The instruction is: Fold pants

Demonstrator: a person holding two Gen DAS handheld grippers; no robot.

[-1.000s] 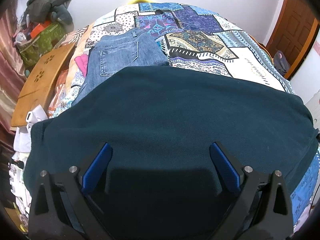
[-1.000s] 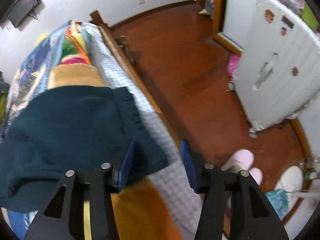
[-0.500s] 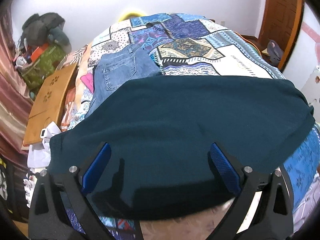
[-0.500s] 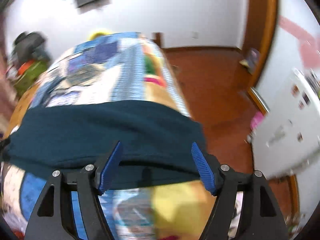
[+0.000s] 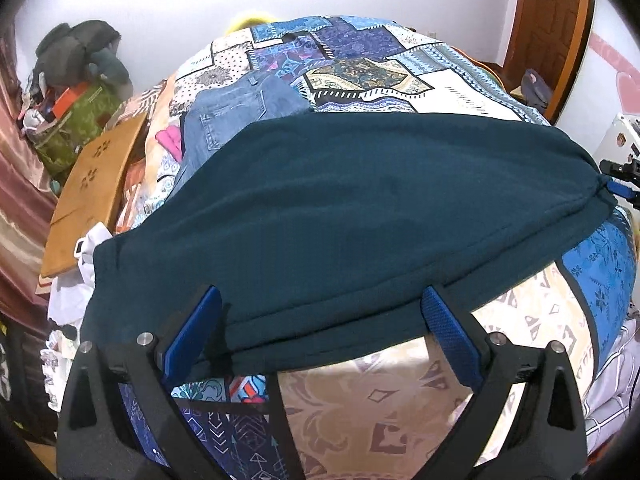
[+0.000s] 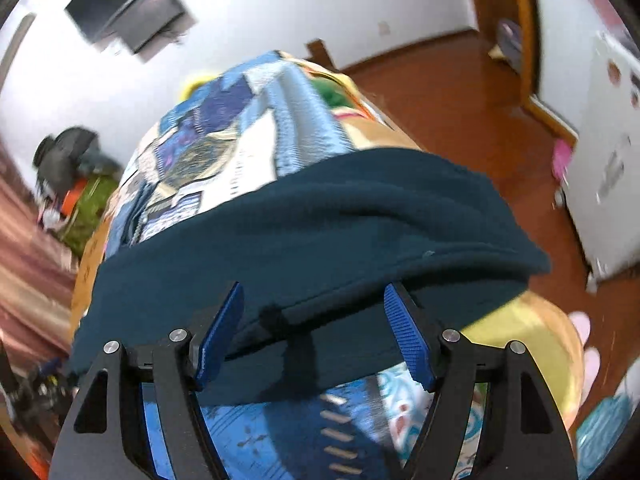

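Dark teal pants (image 5: pixel 340 208) lie folded in a long band across the patchwork bedspread (image 5: pixel 400 76). My left gripper (image 5: pixel 320 332) is open, its blue pads either side of the pants' near edge, nothing held. My right gripper (image 6: pixel 316 328) is open above the near edge of the same pants (image 6: pixel 312 232) at their right end. The right gripper's tip also shows at the far right of the left wrist view (image 5: pixel 618 184), at the pants' end.
Folded blue jeans (image 5: pixel 236 112) lie beyond the teal pants. A wooden board (image 5: pixel 92 192) and a pile of bags (image 5: pixel 76 80) stand left of the bed. Right of the bed are wooden floor (image 6: pixel 460 96) and a white cabinet (image 6: pixel 608 160).
Both grippers have drawn back toward the near bed edge, so the bedspread now shows under them. The right gripper opened wider and swung from the floor side to face along the bed.
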